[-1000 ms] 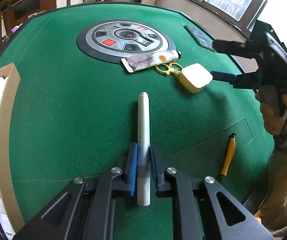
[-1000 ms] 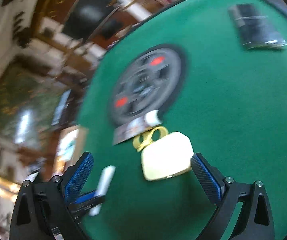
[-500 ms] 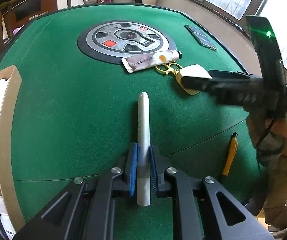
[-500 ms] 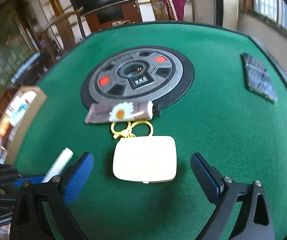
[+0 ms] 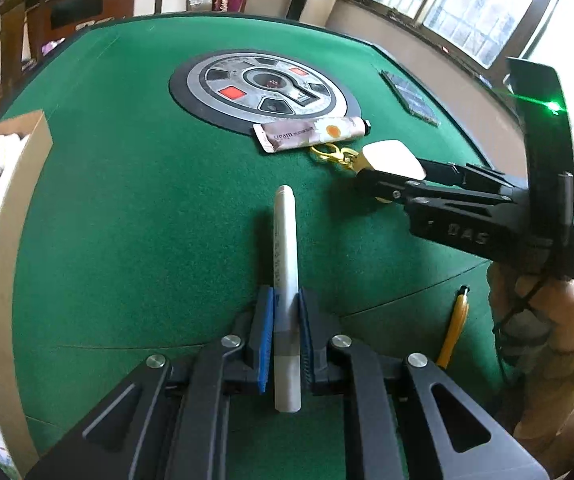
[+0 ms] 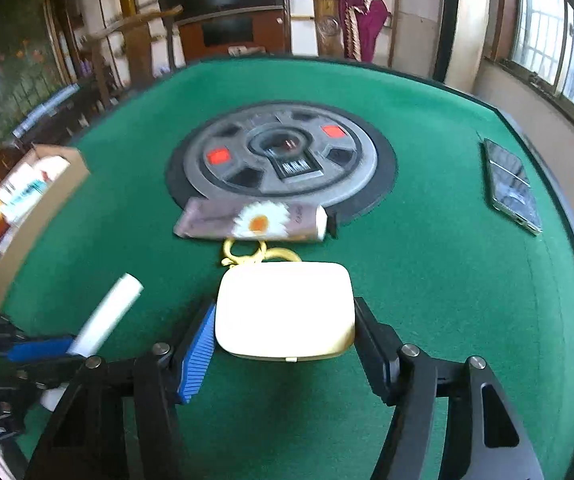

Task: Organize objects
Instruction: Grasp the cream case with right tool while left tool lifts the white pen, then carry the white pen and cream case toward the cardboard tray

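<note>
Pencil (image 5: 453, 330) (yellow) shows leftward only — phone (image 6: 512, 186) rightward.

Matt green felt table (image 6: 427, 280); glossy plastic case (image 6: 285, 310); shiny metal clasp (image 5: 333, 156).

The word "cream" reads on the tube (image 5: 311, 136) lying at the dial's edge, the smaller print beside it blurred; the right gripper (image 5: 371, 176) carries raised letters "DAS" on its body.
</note>
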`<state>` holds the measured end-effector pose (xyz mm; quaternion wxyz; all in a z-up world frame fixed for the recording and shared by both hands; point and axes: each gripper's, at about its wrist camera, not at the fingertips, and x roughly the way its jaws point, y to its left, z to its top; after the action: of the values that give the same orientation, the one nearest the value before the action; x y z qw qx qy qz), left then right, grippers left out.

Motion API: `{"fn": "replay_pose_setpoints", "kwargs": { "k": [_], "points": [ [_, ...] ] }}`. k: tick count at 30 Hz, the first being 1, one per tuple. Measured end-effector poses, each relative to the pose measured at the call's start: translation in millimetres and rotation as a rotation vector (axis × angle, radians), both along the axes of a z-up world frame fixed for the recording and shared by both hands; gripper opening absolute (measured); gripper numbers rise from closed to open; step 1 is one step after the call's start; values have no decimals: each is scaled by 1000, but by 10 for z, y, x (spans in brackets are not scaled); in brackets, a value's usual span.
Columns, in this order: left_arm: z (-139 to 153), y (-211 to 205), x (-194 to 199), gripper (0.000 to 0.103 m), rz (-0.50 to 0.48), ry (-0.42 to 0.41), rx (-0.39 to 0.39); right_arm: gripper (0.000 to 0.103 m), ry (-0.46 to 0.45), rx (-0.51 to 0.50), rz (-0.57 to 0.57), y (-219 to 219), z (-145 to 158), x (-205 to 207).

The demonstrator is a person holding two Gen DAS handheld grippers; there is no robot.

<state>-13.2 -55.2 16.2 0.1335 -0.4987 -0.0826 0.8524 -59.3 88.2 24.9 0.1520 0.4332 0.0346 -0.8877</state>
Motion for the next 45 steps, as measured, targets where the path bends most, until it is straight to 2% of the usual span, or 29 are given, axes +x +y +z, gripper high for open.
{"fn": "replay_pose_setpoints", "kwargs": {
  "k": [8, 22, 37, 45],
  "points": [
    [68, -53, 47, 12, 26, 26, 30, 69, 10, -84, 0, 47, 79, 16],
    [153, -196, 134, 12, 79, 52, 40, 69, 85, -239, 10, 132, 266, 88],
    [252, -285, 200, 12, 105, 78, 45, 69, 80, -223, 29, 63, 234, 103],
    [328, -294, 221, 12, 114, 96, 20, 69, 97, -170, 18, 9, 249, 127]
  ]
}}
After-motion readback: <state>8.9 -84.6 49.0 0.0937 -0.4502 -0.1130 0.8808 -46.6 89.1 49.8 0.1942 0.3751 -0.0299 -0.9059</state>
